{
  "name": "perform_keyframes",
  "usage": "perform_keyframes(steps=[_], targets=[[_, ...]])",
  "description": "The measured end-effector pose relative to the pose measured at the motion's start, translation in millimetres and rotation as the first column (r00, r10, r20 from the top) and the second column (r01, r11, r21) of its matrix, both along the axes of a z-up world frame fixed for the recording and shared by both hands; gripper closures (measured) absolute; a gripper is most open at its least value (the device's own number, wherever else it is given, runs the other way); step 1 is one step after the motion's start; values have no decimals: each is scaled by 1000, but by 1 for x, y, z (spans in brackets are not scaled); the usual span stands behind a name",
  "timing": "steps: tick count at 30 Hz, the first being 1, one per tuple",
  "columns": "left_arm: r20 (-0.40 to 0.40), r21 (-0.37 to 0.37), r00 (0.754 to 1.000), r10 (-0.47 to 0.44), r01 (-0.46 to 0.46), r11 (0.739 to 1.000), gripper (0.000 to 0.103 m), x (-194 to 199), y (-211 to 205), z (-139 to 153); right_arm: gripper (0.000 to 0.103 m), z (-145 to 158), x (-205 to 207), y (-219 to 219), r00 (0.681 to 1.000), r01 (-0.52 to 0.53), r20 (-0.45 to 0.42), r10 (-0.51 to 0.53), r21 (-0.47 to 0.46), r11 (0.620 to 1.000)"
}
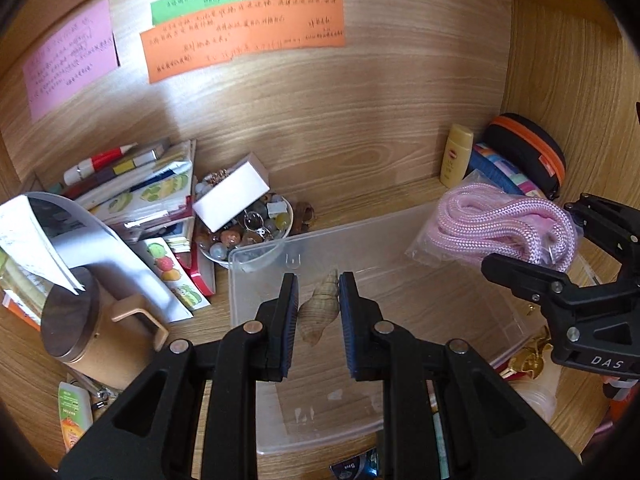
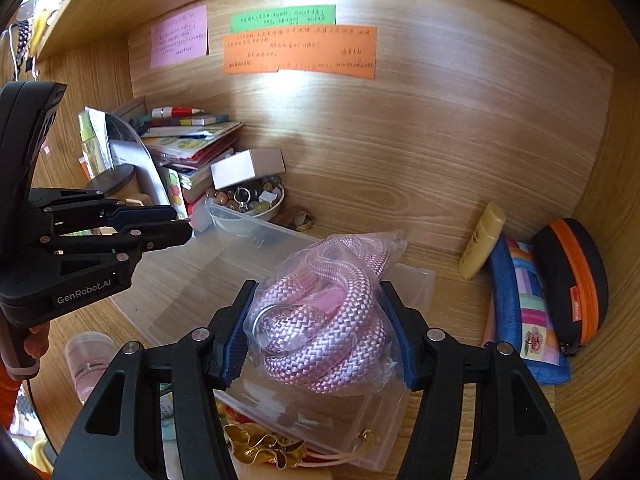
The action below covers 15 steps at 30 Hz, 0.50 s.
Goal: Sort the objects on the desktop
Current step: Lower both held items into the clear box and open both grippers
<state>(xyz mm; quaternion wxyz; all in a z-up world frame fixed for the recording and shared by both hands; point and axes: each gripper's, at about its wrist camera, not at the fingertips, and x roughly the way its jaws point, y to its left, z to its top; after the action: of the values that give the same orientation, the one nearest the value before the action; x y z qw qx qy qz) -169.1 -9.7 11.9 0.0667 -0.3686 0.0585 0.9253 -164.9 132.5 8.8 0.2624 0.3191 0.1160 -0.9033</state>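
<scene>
Carrying both finds over the clear bin (image 1: 400,300) mid-worktop — left tongs (image 1: 319,304) clamp a shell (image 1: 316,312), right tongs (image 2: 320,328) squeeze bagged pink rope (image 2: 324,320); next, lower and release.

Both wrist views look steeply down, close over the clear bin (image 1: 260,280), toward the notes (image 2: 300,50).

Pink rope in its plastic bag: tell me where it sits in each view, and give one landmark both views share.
Left wrist view: the pink rope is at the right, above the clear bin, clamped by the right gripper.
Right wrist view: the rope fills the lower centre, pinched between the gripper's fingers.
Shared landmark: the orange note on the back wall.
</scene>
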Motion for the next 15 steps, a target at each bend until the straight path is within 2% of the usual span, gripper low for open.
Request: perform_keyframes(steps=[15], targets=[[136, -48, 990, -31, 38, 998, 83, -42, 11, -35, 48, -35, -29, -24, 994, -60, 97, 53, 76, 995]])
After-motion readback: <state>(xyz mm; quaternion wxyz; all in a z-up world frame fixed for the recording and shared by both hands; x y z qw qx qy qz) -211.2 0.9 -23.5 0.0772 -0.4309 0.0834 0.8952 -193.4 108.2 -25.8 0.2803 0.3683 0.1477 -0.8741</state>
